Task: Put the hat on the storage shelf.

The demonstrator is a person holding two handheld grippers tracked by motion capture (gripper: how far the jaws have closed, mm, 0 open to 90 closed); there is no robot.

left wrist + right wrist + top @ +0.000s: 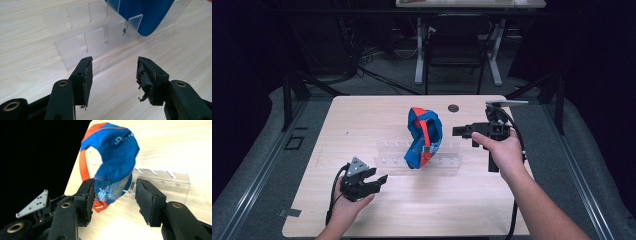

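A blue cap with an orange-red band (pixel 424 137) stands upright in a clear slotted rack (pixel 447 161) at the middle of the table. My left gripper (pixel 378 176) is open near the front left, pointing at the rack's left end, with nothing between its jaws. In the left gripper view the open left gripper (pixel 114 62) faces the rack (pixel 82 42) and the cap's blue edge (pixel 145 15). My right gripper (pixel 454 131) is open to the right of the cap, apart from it. In the right gripper view the cap (pixel 117 152) sits beyond the open right gripper (pixel 115 181).
The light wooden table (pixel 362 115) has a round black grommet (pixel 453 108) behind the cap. A dark chair (pixel 457 45) and desk legs stand on the floor past the far edge. The left gripper's grey plate (pixel 32 203) shows low in the right gripper view.
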